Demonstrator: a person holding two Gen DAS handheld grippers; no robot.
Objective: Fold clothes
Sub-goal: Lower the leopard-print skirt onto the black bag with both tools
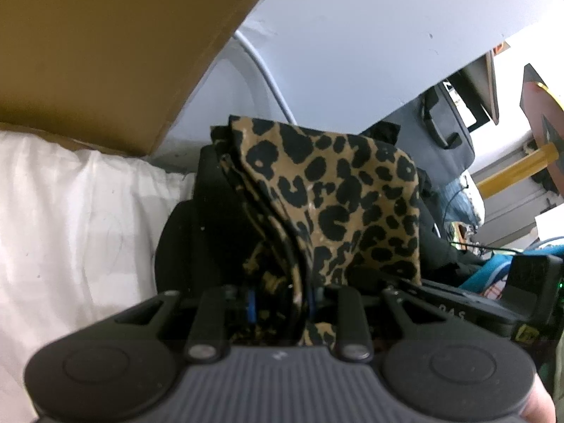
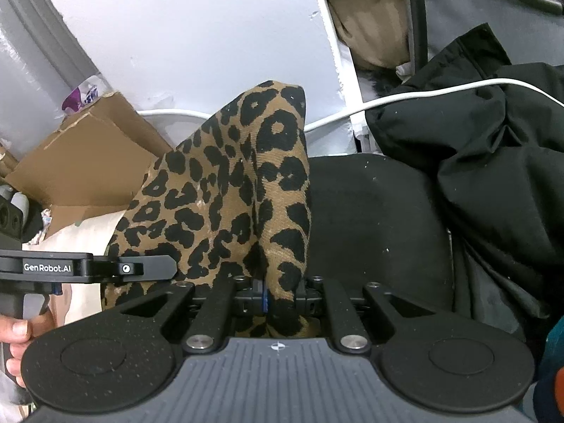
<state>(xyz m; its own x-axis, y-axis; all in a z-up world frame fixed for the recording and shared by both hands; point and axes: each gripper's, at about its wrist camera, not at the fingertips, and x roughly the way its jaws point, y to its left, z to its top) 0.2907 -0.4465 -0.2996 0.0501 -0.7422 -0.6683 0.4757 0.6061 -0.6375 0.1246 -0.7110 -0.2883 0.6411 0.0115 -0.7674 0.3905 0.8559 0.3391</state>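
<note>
Leopard-print cloth (image 1: 335,194) is pinched up off the black surface (image 2: 380,218), left tongs (image 1: 299,298) and right tongs (image 2: 278,298) both clamped tight on its bunched folds.

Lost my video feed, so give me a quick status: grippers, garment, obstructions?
Left gripper shut on leopard-print cloth. Right gripper shut on the same cloth, bunched upright between them. Black jacket and cardboard box close by.
</note>
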